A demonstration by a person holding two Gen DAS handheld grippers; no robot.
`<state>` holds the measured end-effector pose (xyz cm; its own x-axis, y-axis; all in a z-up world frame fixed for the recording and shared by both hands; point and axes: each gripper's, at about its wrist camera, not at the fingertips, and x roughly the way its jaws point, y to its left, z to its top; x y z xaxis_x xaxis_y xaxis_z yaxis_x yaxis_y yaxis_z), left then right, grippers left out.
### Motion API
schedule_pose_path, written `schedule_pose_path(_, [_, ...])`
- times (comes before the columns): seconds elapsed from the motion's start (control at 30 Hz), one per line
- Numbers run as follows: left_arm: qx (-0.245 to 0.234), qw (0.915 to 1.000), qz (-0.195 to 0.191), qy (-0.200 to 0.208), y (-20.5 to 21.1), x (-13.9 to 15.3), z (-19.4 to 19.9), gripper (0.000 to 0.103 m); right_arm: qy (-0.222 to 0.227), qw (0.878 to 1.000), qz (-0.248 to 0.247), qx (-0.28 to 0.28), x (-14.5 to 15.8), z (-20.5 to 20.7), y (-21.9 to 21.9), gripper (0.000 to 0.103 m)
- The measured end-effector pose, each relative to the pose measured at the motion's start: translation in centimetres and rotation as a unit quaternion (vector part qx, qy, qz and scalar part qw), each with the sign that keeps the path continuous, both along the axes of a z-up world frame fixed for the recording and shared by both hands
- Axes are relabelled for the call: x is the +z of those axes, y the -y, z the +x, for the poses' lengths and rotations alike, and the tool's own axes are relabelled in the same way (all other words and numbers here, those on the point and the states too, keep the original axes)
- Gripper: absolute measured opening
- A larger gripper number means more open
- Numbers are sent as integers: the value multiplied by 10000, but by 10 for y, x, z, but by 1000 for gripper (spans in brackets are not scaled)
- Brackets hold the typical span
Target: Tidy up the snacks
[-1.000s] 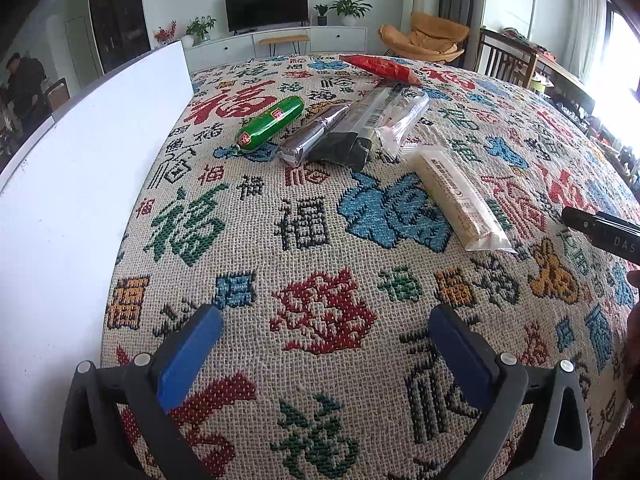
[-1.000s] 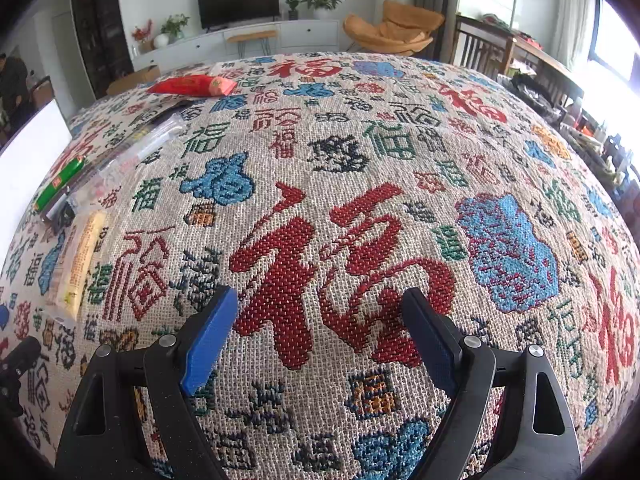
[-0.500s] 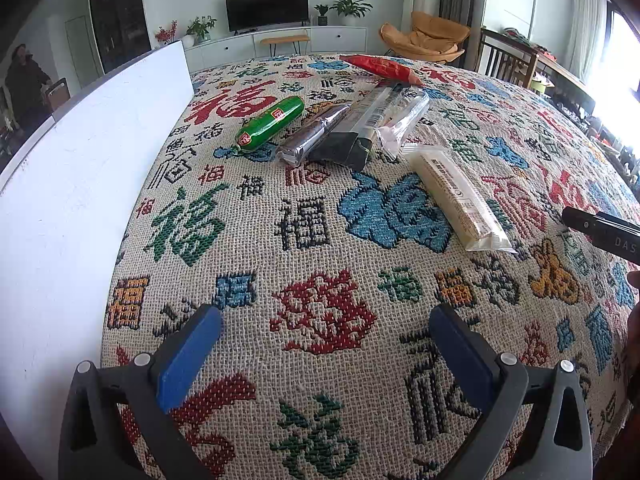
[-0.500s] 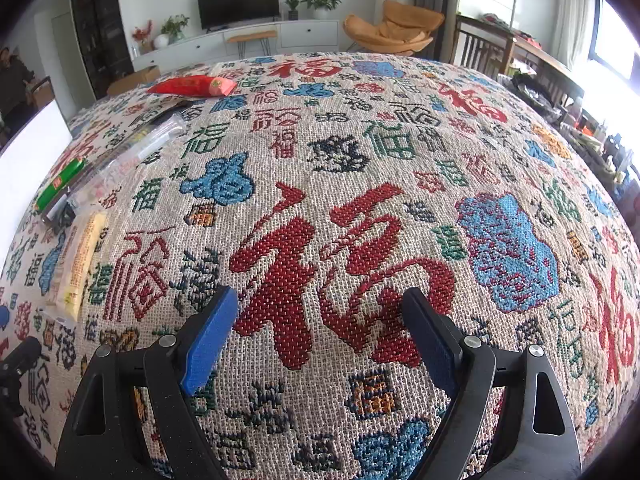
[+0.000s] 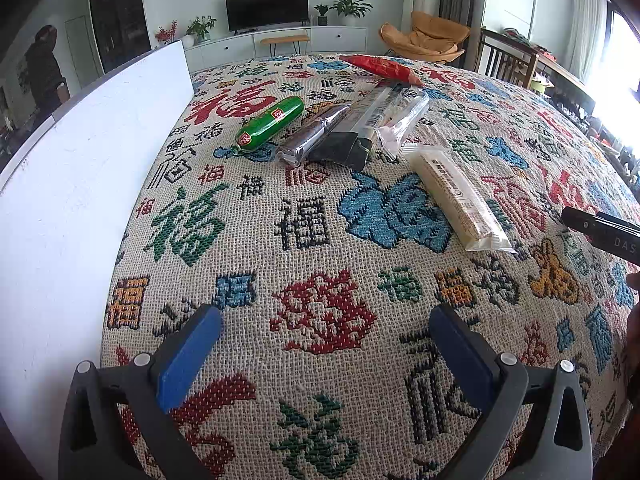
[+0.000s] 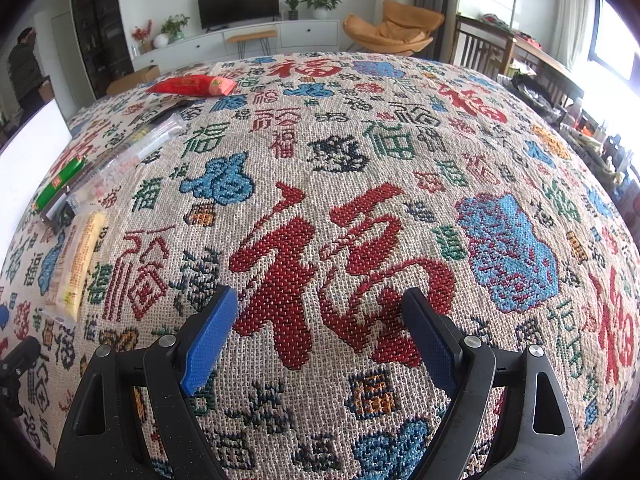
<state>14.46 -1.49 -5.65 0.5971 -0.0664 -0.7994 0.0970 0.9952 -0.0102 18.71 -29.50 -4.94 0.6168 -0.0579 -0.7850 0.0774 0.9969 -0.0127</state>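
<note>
In the left wrist view the left gripper (image 5: 324, 332) gapes wide and empty, the snacks (image 5: 352, 128) lying loose, unsorted on the patterned cloth (image 5: 320, 240) ahead; in the right wrist view the right gripper (image 6: 320, 320) likewise stands wide, empty, snacks far left, so sorting looks unstarted.

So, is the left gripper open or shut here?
Open. The left gripper has its blue pads spread wide, with only patterned tablecloth between them and no snack held.
</note>
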Motion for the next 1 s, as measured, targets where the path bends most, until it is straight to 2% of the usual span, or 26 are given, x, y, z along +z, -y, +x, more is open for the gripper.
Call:
schedule_pose_path(0.73, [-12, 10000, -35, -9, -2, 0, -1, 103, -15, 10000, 43, 18, -1, 2, 0, 89])
schedule_pose_path(1.0, [-347, 9994, -37, -20, -14, 1, -28, 103, 0, 9999, 139, 66, -1, 2, 2, 90])
